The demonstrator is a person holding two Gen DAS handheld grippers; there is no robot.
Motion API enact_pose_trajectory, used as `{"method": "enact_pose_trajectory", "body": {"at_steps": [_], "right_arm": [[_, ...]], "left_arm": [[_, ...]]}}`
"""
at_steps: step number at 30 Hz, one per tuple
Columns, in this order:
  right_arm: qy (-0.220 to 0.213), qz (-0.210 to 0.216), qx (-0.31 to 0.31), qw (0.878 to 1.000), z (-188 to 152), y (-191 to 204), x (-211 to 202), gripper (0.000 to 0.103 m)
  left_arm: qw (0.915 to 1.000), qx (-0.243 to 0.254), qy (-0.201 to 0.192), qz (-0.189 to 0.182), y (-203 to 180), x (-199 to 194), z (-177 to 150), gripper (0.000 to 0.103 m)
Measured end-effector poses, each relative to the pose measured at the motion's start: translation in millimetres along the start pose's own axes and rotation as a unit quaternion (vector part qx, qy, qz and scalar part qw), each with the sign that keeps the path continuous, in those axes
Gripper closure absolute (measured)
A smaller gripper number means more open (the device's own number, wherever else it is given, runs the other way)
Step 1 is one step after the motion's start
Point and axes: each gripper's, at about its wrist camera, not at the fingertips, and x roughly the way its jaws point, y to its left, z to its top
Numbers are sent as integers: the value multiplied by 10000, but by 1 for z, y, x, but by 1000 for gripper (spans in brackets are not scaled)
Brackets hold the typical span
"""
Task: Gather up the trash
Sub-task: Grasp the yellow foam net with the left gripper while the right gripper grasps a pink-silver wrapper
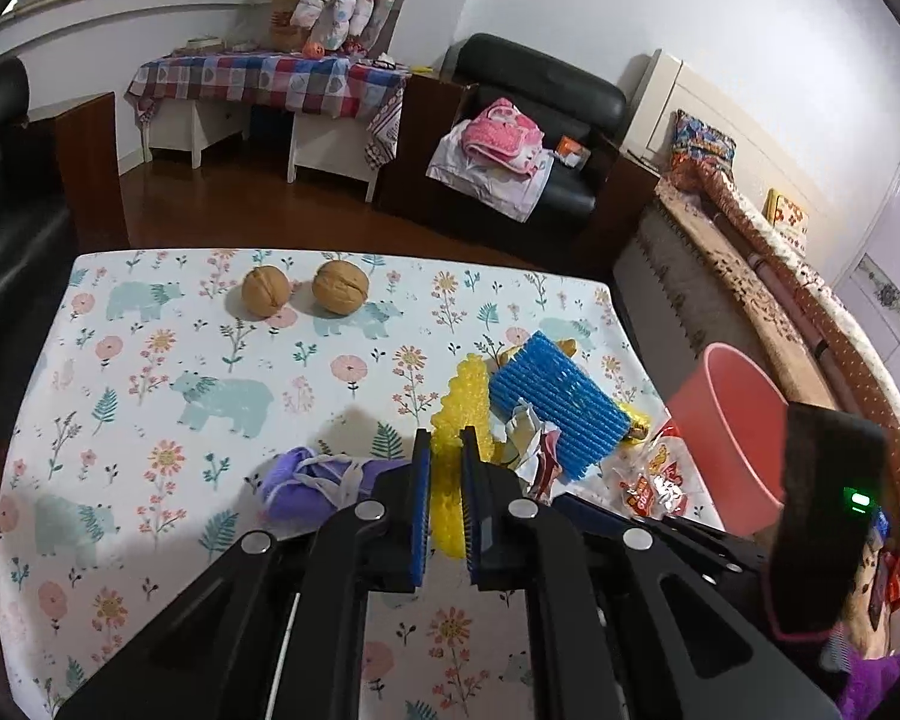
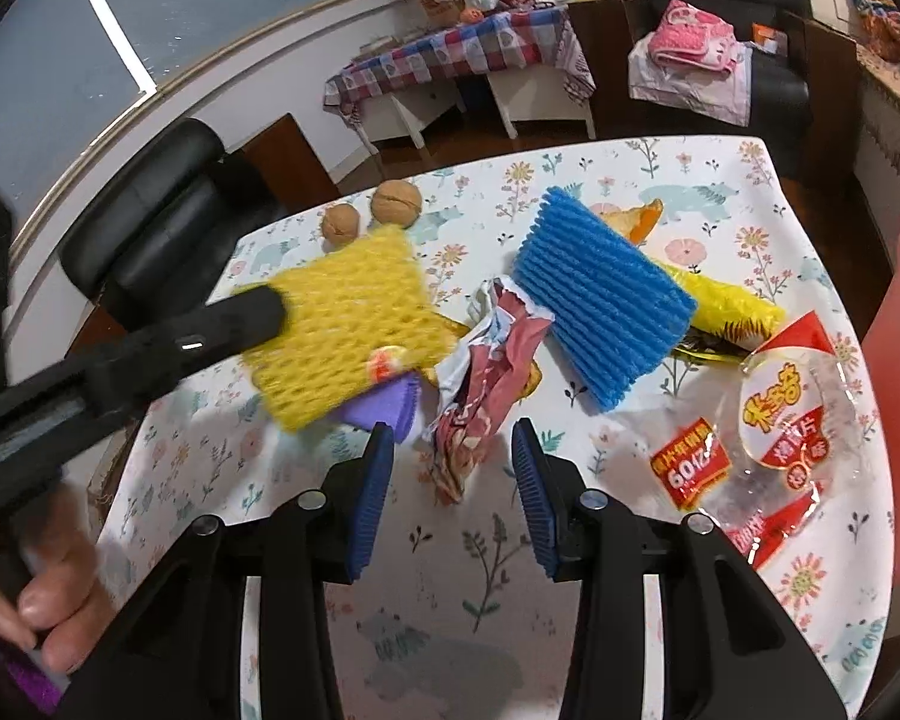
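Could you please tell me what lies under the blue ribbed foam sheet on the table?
Under the blue ribbed foam sheet show a yellow foam net, an orange peel scrap and a dark gold wrapper edge. Anything else beneath is covered.

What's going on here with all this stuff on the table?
A person is clearing trash off the floral-print tablecloth with two handheld claws. The left claw is shut on a yellow foam mesh sleeve, which looks lifted off the table. The right claw is open, hovering around a crumpled red-and-white paper wrapper. A blue ribbed foam pad and a clear red-printed snack bag still lie near the pink plastic bin.
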Motion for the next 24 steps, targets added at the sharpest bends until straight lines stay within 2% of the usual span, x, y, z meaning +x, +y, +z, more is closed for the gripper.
{"method": "enact_pose_trajectory", "body": {"at_steps": [7,9,12,24], "right_arm": [[25,-126,114,9999,0,2,11,63],[66,-170,48,9998,-2,3,13,77],[101,-117,3,9999,-4,2,10,84],[-139,67,-241,9996,-18,2,-40,87]], "left_arm": [[9999,-130,-74,-5,7,-19,-4,95],[9999,-138,-98,-1,9,-23,-5,95],[9998,-159,-137,-10,8,-29,-8,95],[9993,-236,-297,5,0,-52,-15,95]]}}
